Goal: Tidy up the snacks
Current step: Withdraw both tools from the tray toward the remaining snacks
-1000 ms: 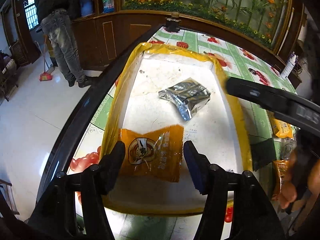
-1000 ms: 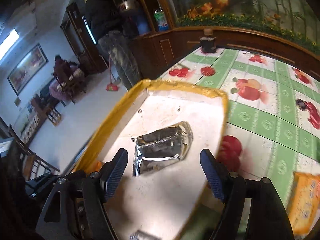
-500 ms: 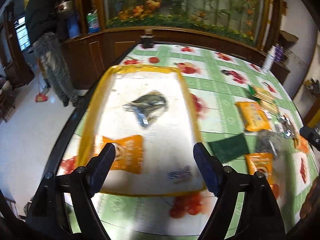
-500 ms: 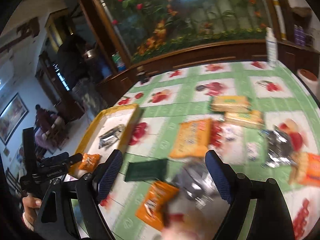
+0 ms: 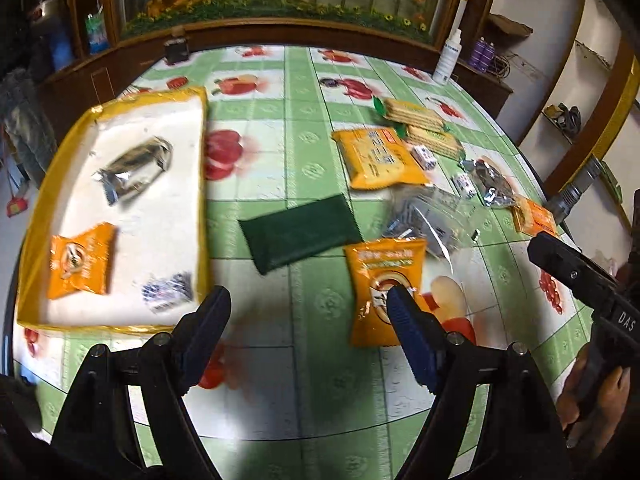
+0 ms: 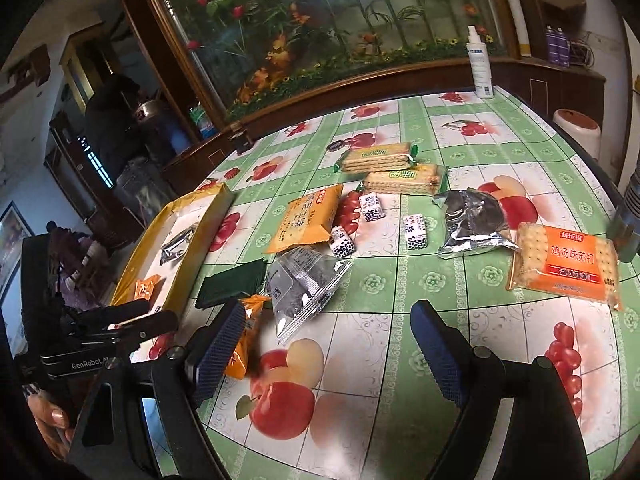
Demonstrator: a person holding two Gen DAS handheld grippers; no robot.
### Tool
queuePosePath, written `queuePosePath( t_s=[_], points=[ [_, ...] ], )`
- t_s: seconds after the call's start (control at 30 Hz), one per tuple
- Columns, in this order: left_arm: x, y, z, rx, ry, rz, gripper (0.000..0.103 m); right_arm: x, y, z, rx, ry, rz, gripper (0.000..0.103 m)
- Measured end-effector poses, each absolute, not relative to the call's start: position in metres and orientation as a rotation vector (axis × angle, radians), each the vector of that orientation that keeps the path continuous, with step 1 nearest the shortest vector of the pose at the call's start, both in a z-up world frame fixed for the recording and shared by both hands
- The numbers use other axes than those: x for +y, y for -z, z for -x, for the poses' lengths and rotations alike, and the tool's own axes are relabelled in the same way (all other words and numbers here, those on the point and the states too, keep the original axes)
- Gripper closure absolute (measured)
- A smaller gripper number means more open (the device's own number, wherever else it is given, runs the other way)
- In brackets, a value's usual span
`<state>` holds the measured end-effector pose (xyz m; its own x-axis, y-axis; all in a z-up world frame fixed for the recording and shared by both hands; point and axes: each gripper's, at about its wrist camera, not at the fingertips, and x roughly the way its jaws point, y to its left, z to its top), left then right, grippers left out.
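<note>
A yellow-rimmed tray lies at the table's left and holds a silver packet, an orange packet and a small dark-patterned candy. Loose snacks lie to its right: a dark green pouch, an orange bag, a clear packet, a yellow packet, two biscuit packs, a silver pouch and an orange cracker pack. My left gripper hangs open and empty above the table, its right finger over the orange bag. My right gripper is open and empty above the tablecloth.
Several small wrapped candies lie among the packs. A white spray bottle stands at the far edge, a small dark box at the back. A person stands beyond the table on the left. The table's round edge curves on the right.
Both grippers have swung right, away from the tray and over the loose snacks. The left jaws have widened, and the orange packet it hovered over stays in the tray.
</note>
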<state>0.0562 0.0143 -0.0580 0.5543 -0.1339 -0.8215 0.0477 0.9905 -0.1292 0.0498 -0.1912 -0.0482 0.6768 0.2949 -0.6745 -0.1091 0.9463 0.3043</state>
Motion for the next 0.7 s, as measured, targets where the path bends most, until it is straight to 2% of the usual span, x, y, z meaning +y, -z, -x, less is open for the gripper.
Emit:
queuePosePath(
  t_s=[0.7],
  points=[
    [-0.003, 0.06, -0.061, 0.954, 0.02, 0.051, 0.023, -0.185, 0.053, -0.061, 0.812, -0.263, -0.208, 0.017]
  ],
)
